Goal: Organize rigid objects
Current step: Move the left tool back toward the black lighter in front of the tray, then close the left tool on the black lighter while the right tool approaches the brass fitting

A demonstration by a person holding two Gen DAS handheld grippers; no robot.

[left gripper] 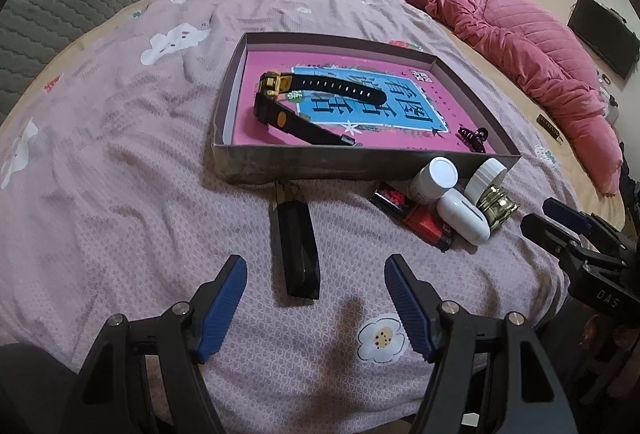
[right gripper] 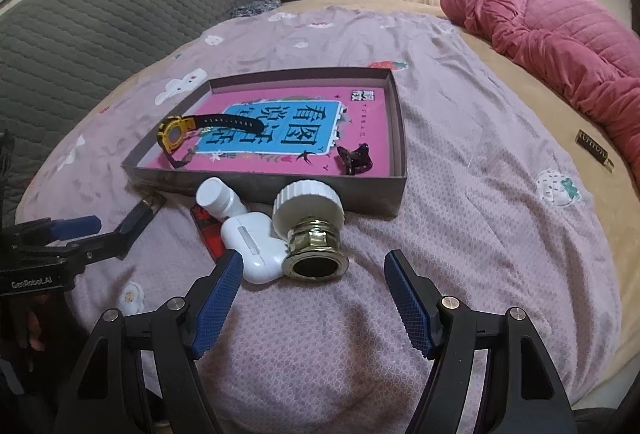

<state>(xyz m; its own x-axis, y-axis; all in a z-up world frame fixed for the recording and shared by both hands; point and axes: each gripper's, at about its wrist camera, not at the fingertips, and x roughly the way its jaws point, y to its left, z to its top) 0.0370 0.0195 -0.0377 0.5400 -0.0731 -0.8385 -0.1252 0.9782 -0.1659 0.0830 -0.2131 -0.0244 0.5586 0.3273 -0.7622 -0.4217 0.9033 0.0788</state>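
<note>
Left gripper (left gripper: 315, 308) jaws apart, nothing between them; black rectangular case (left gripper: 295, 249) lies on the bedspread (left gripper: 120, 194) just ahead of the gap, its far end touching the tray's near wall. Shallow tray (right gripper: 280, 188) farther ahead; inside it a watch (left gripper: 304, 102) with yellow case and a dark hair clip (right gripper: 355, 159) on a pink printed sheet.

Right gripper (right gripper: 314, 292) jaws also spread, empty; brass fitting with white cap (right gripper: 311, 234) directly ahead of the gap, open end facing the camera; white earbud case (right gripper: 256, 246) touching it, by the left blue pad; white bottle (right gripper: 220, 200) and red-black tube (left gripper: 412, 220) beyond, clustered against the tray wall.
</note>
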